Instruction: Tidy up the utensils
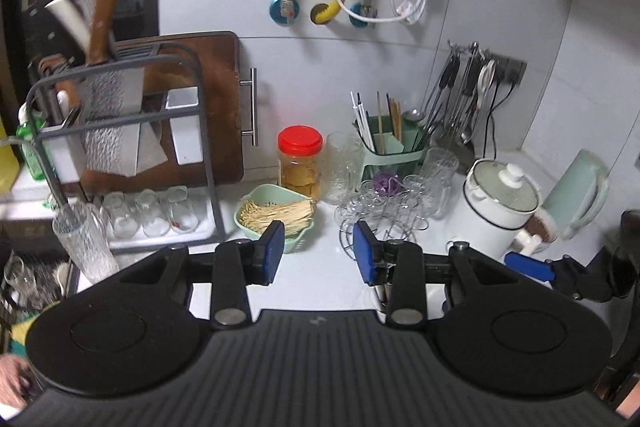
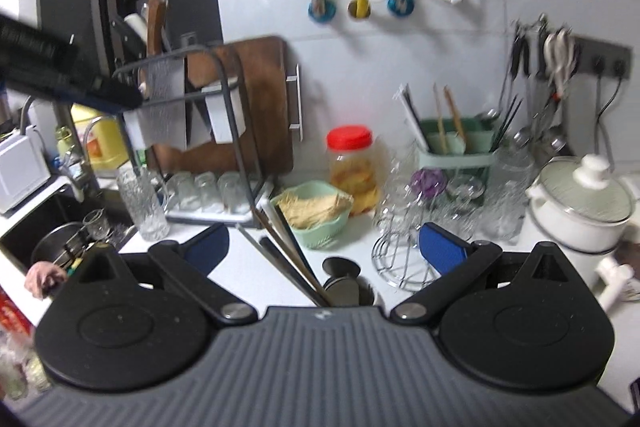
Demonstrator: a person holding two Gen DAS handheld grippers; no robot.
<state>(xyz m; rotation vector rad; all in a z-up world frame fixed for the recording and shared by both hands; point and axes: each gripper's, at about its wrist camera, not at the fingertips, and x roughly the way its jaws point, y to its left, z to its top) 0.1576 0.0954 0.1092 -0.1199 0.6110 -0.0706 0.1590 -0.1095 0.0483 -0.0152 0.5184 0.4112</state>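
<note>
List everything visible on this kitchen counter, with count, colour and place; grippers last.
utensil caddy: one, pale green, by back wall, holding chopsticks
jar: one, red lid, left of caddy
basket: one, pale green, in front of jar, holds tan sticks
cutting board: one, brown, leaning on wall
knife rack: one, grey, left
pot: one, white, right
wire stand: one, chrome, centre
loose chopsticks: several, dark, between right fingers
left gripper: open, empty
right gripper: open
</note>
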